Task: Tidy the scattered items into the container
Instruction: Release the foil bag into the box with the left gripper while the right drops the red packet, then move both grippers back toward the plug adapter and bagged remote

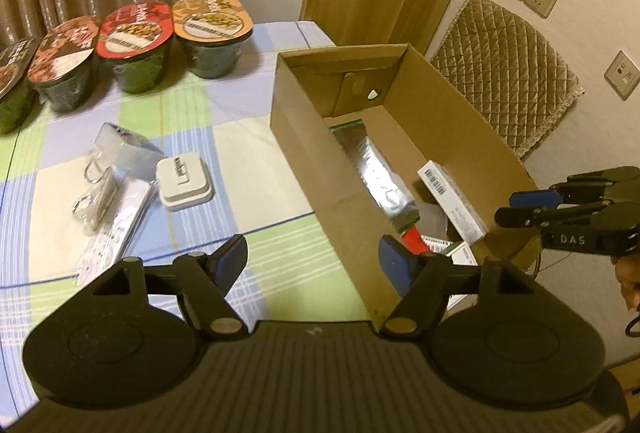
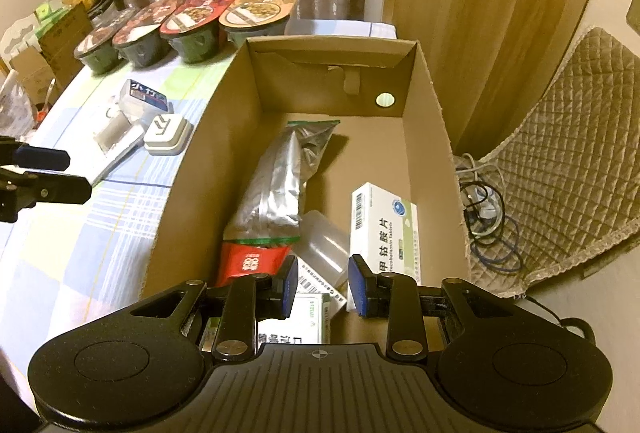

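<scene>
The cardboard box [image 1: 320, 169] [image 2: 188, 177] stands on the checked tablecloth. Inside lie a silver foil bag [image 2: 276, 185] [image 1: 376, 169], a white medicine box [image 2: 384, 229] [image 1: 452, 201], a clear plastic tub [image 2: 324, 245] and a red packet [image 2: 248, 261]. On the cloth left of the box are a white case [image 1: 184, 183] [image 2: 166, 133], clear packets with metal hooks [image 1: 100, 177] and a blue-labelled packet [image 2: 142, 99]. My left gripper [image 1: 313, 261] [image 2: 64, 173] is open over the box's near left wall, holding nothing. My right gripper [image 2: 323, 285] [image 1: 510, 207] hangs open above the box's near end, with nothing held.
Several lidded noodle bowls [image 1: 136, 45] [image 2: 192, 29] line the table's far edge before a curtain. A quilted chair [image 1: 504, 65] [image 2: 560, 153] stands right of the box, with cables [image 2: 488, 217] on the floor. Cartons and bags [image 2: 48, 41] crowd the far left.
</scene>
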`<state>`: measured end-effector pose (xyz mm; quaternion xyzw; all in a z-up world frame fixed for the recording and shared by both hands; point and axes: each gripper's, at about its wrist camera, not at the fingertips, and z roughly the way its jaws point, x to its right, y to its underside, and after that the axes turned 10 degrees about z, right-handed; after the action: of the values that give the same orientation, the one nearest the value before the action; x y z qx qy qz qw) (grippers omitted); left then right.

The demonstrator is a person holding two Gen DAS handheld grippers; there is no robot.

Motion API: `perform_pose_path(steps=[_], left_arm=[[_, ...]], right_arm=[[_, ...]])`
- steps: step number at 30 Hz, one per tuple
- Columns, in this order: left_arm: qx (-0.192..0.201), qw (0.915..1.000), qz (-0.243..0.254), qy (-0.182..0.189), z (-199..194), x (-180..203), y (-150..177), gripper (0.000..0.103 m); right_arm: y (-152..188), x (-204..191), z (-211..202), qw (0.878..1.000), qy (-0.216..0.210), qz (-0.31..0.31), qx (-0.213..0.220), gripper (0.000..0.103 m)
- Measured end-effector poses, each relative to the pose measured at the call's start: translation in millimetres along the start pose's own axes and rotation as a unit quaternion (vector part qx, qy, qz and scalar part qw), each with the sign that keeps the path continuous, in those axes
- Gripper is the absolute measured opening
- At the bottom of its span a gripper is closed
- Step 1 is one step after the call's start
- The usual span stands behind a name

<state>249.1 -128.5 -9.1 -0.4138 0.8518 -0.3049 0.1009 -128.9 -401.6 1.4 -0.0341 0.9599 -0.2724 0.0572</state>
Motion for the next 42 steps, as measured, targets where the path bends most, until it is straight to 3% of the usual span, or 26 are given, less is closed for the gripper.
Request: perform_pose_path(steps=[5, 6, 7, 8, 20, 32, 42], left_arm=[[-0.003, 0.9998, -0.019, -0.007, -11.8, -11.5, 21.5, 0.072], [-0.003, 0.9997, -0.023, -0.008, -14.5, -14.4, 26.7, 0.072], [-0.004, 0.9996, -0.027, -0.012, -17.6, -17.7, 32.7, 0.073], [-0.005, 0.9994, -0.030, -0.016, -20.1, -20.6, 38.3, 0.075], [-0.021, 0.9929, -0.089, -0.076, -62.5, -81.1, 106.3, 0.081], [-0.022, 0.9902, -0.077, -0.114, -92.3, -104.9, 132.7, 0.090], [-0.026, 0.9901, -0.068, -0.120, -94.7, -126.8, 142.9, 0.094]], right_arm=[[3.1, -7.6, -7.6, 1.000, -0.002, -0.005, 0.003, 0.038], [3.6, -9.3, -9.5, 1.000, -0.002, -0.006, 0.005, 0.072], [4.3, -11.1, -12.4, 1.000, -0.003, -0.006, 0.011, 0.088], [5.4, -13.1, -16.4, 1.000, -0.005, -0.008, 0.021, 0.094], [13.5, -45.8, -29.8, 0.999, -0.024, -0.035, 0.028, 0.094], [18.2, -100.8, -37.9, 0.995, -0.052, -0.082, 0.033, 0.094], [13.5, -145.6, -29.7, 0.989, -0.073, -0.125, 0.034, 0.094]])
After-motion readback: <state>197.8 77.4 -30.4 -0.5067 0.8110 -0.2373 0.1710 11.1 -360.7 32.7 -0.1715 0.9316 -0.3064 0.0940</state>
